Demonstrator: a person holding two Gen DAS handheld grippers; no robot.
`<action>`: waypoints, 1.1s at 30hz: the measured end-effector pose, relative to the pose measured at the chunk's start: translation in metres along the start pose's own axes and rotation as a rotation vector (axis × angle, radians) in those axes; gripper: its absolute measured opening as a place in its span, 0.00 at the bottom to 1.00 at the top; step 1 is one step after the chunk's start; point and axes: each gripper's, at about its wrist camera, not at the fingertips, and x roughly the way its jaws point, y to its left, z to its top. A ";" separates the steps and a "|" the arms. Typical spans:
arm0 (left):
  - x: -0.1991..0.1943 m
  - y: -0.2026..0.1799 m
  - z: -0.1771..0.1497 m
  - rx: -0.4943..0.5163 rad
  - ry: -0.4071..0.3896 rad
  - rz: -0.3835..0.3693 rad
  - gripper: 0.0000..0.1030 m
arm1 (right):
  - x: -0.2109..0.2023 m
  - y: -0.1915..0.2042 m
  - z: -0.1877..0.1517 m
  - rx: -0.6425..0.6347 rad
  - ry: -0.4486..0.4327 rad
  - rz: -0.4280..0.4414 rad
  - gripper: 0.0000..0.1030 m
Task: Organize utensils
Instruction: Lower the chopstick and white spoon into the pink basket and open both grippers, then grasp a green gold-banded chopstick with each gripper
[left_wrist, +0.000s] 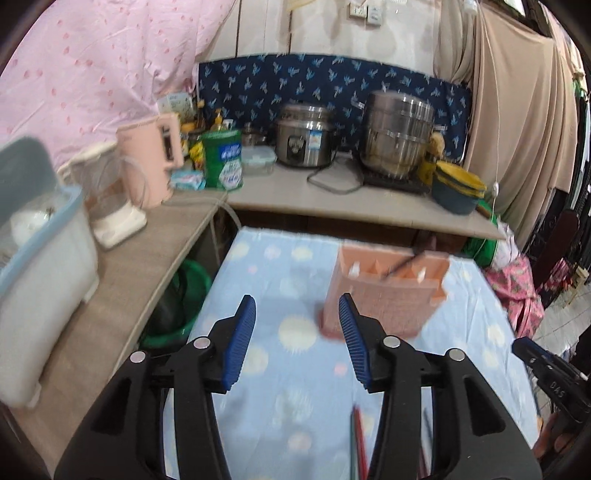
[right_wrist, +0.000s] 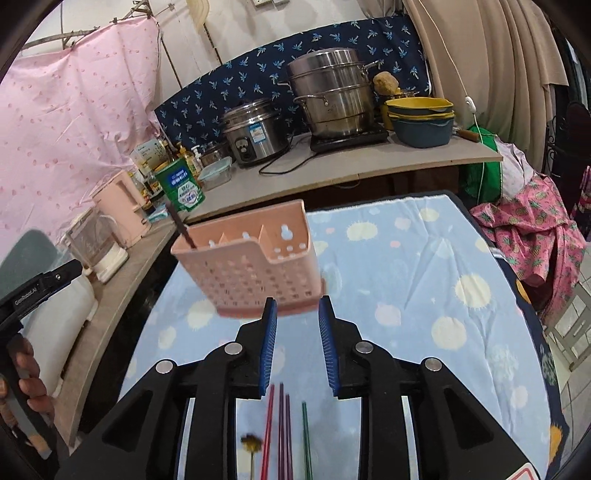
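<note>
A pink perforated utensil holder (right_wrist: 255, 258) stands on the blue dotted cloth (right_wrist: 424, 280); one dark chopstick (right_wrist: 181, 229) leans in its left compartment. It also shows in the left wrist view (left_wrist: 388, 291). Several coloured chopsticks (right_wrist: 280, 428) and a small gold-topped utensil (right_wrist: 252, 443) lie on the cloth below my right gripper (right_wrist: 297, 306), which is open and empty just in front of the holder. My left gripper (left_wrist: 297, 306) is open and empty, left of the holder; red chopsticks (left_wrist: 359, 443) lie under it.
A counter (right_wrist: 369, 166) behind holds a steamer pot (right_wrist: 332, 96), rice cooker (right_wrist: 251, 129), yellow and blue bowls (right_wrist: 421, 118), a green tin (right_wrist: 181, 184) and a pink kettle (left_wrist: 147, 158). A side shelf (left_wrist: 122, 295) on the left carries a white bin (left_wrist: 40, 266).
</note>
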 end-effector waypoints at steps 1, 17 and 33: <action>-0.003 0.002 -0.013 0.001 0.016 0.002 0.43 | -0.007 0.000 -0.014 -0.004 0.014 -0.007 0.23; -0.029 -0.002 -0.193 0.048 0.278 -0.018 0.43 | -0.052 0.005 -0.191 -0.125 0.238 -0.092 0.23; -0.027 -0.024 -0.230 0.087 0.365 -0.075 0.49 | -0.038 0.002 -0.215 -0.115 0.292 -0.105 0.23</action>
